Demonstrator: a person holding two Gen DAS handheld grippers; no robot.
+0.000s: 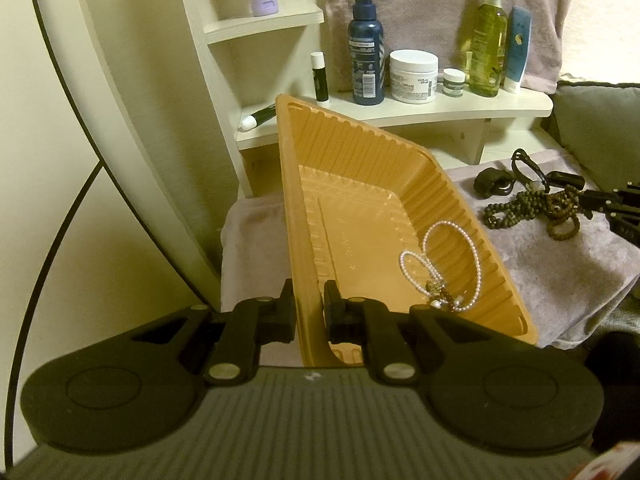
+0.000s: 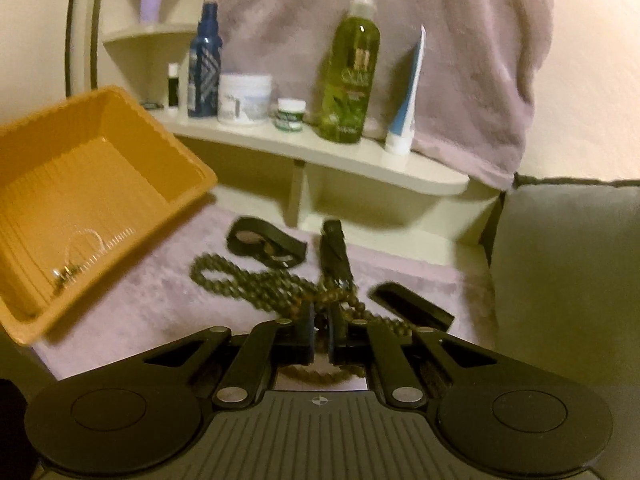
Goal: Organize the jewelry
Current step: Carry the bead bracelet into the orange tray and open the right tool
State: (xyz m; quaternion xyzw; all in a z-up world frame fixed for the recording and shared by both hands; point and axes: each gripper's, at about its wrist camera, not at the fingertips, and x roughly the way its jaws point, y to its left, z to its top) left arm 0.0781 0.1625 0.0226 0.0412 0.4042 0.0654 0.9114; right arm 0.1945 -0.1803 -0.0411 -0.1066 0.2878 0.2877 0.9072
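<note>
Between the fingers of the left gripper (image 1: 309, 312) stood the near wall of the orange tray (image 1: 360, 184), and the fingers were closed on that wall, so the tray was held tilted, with its far end raised toward the shelf (image 1: 400, 116). Inside the tray, just to the right of these fingers, the white pearl necklace (image 1: 440, 264) lay gathered in the low corner. Further right, on the pale cloth (image 1: 560, 264), lay the brown bead necklace (image 1: 528, 212) and beside it a black strap (image 1: 494, 182).

The fingers of the right gripper (image 2: 320, 336) were nearly together, and a strand of the brown bead necklace (image 2: 256, 280) passed between them; they were gripping it. Just ahead of these fingers were black straps (image 2: 264, 244) on the cloth (image 2: 152, 300), and the orange tray (image 2: 80, 184) was to their left. Beyond, the shelf (image 2: 320, 156) carried a green spray bottle (image 2: 352, 80), a blue bottle (image 2: 205, 68) and a white jar (image 2: 245, 98).
</note>
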